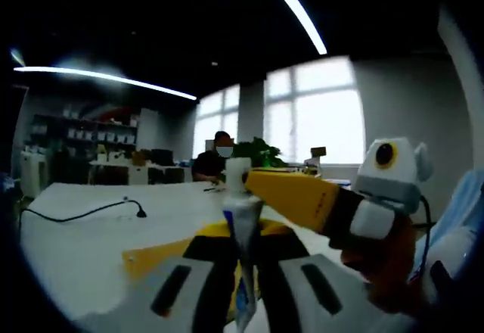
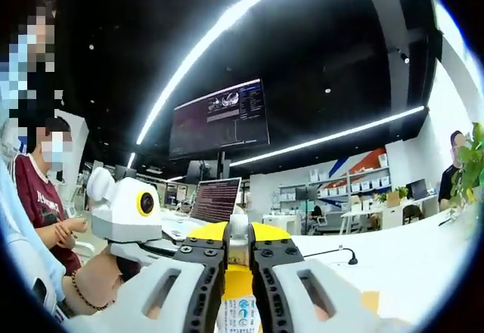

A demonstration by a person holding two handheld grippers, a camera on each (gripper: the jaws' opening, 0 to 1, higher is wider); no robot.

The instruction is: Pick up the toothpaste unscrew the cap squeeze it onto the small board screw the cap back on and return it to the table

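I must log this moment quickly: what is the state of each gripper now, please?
Left gripper: closed on the toothpaste tube, held upright.
Right gripper: closed on the tube's cap.

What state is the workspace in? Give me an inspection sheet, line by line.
Surface: white table.
Job's things: toothpaste held upright, cap on; a flat yellow piece below it, possibly the small board.
Clutter: nothing seen.
Grippers: left gripper shut on the toothpaste; right gripper shut on the cap.
Cables: black cable lying on the table, apart from the work.
Surroundings: seated person, plant, windows, hanging screen, laptop.
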